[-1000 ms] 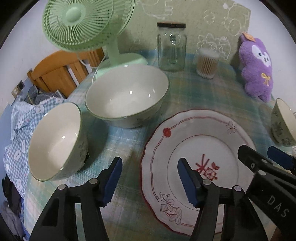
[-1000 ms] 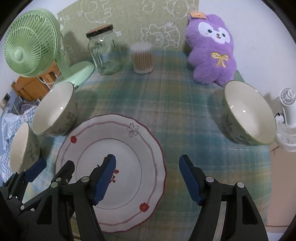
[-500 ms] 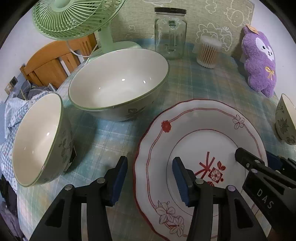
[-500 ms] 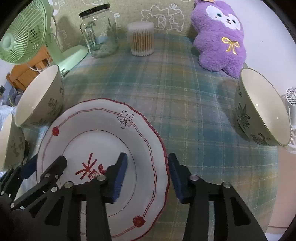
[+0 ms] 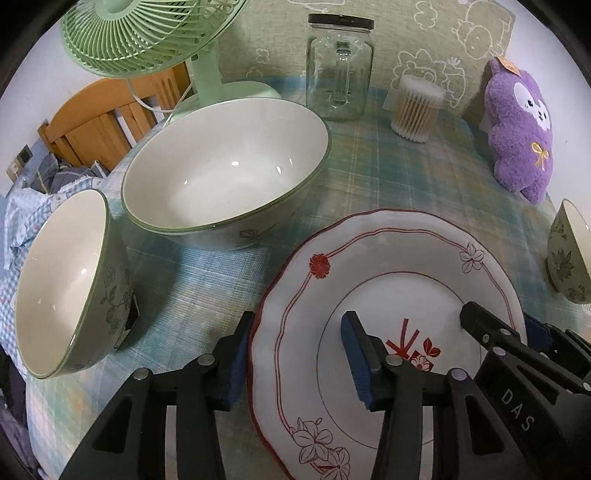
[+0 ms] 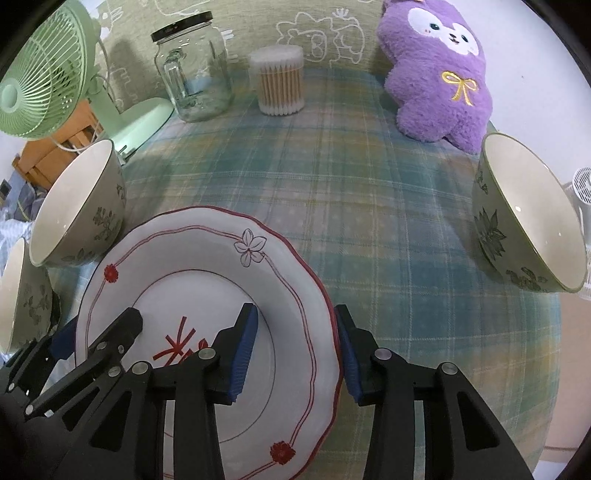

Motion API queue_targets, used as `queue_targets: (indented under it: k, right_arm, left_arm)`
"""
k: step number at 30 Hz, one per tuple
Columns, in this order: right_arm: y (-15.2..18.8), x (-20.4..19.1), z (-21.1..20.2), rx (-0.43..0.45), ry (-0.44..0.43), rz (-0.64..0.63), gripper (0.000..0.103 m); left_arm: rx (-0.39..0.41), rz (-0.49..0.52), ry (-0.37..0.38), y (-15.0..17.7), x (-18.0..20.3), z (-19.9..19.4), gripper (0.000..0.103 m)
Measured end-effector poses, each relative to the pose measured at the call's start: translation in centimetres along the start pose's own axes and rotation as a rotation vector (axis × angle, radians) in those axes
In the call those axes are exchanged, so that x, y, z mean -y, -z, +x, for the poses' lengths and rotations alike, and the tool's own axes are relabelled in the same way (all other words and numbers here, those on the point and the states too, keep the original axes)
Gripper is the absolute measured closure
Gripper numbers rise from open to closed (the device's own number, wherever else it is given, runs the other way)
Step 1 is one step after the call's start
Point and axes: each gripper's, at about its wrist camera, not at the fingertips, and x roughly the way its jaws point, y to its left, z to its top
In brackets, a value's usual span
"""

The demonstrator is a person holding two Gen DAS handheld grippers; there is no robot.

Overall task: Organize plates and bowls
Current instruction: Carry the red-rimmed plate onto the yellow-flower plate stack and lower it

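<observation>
The left gripper straddles the left rim of the plate: one blue pad sits just outside the rim, the other over the plate's well, with a gap still showing at the inner pad, so the jaws stand apart and are not clamped. The right gripper straddles the plate's right rim the same way, one pad over the well and one just outside the edge, jaws apart. In the left view the right gripper's black body carries the white letters "DAS".

The plate lies flat on the plaid tablecloth. It is white with a scalloped red edge, thin red lines, one red flower and outlined flowers on the rim, and a red character-like mark with a small flower at the centre; the mark is partly hidden by the fingers and cannot be read.

Just left of the plate stands a big bowl, white inside with a green rim and leaf prints outside. A small bowl of the same pattern sits nearer, at the table's left edge. A third bowl sits well to the right of the plate.

Along the back stand a green fan, a glass jar with a black lid, a tub of cotton swabs and a purple plush with a gold bow.
</observation>
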Motion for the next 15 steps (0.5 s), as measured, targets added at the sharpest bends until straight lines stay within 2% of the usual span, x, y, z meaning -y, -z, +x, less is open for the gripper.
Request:
queue_targets:
  k: [4,15]
  right_arm:
    - [0.2,0.3,-0.3,-0.004,0.016,0.003,0.058]
    - [1.5,1.9,-2.9,0.013,0.039,0.032,0.058]
  left_arm:
    - [0.009,0.016,0.000,0.2,0.3,-0.4,0.061]
    - [0.055,0.050,0.004,0.9,1.7,-3.2,0.061]
